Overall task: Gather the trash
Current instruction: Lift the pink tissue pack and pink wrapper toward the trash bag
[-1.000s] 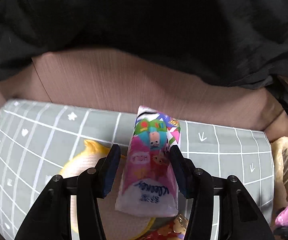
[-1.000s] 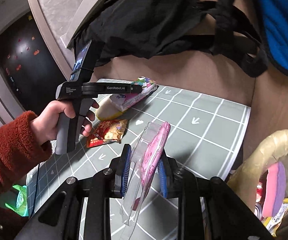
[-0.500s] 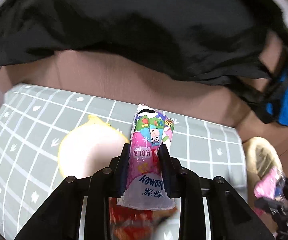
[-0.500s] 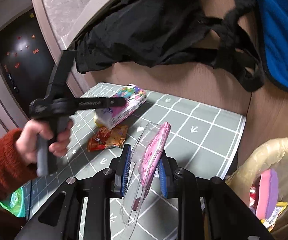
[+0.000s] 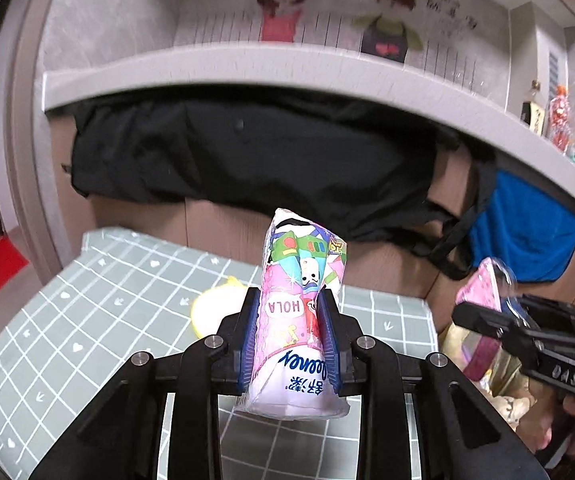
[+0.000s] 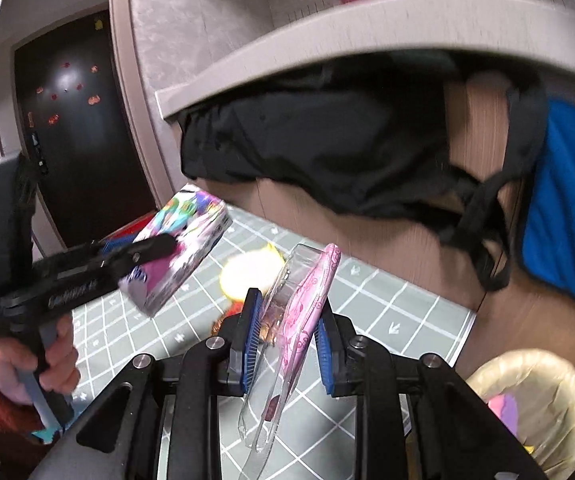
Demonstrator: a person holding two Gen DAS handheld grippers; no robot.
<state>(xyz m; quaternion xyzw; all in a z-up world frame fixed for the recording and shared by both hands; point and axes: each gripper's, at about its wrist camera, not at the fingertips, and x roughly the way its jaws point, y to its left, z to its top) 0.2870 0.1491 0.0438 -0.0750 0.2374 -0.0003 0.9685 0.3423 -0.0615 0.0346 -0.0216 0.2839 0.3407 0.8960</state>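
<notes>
Left gripper point(image 5: 290, 334) clamps the tissue pack point(image 5: 297, 320) upright (right gripper point(image 6: 285, 338) clamps pink blister packaging point(image 6: 301, 312)).

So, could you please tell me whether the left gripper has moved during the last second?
Yes. The left gripper, shut on the tissue pack, has risen off the grid mat, towards the black jacket.

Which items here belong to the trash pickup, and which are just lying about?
Job:
- cartoon tissue pack, held in left gripper
- pink clear blister pack, held in right gripper
- lined trash bin
- red snack wrapper and yellow wrapper on the mat

Lying about:
- black jacket
- blue bag
- grid mat
</notes>
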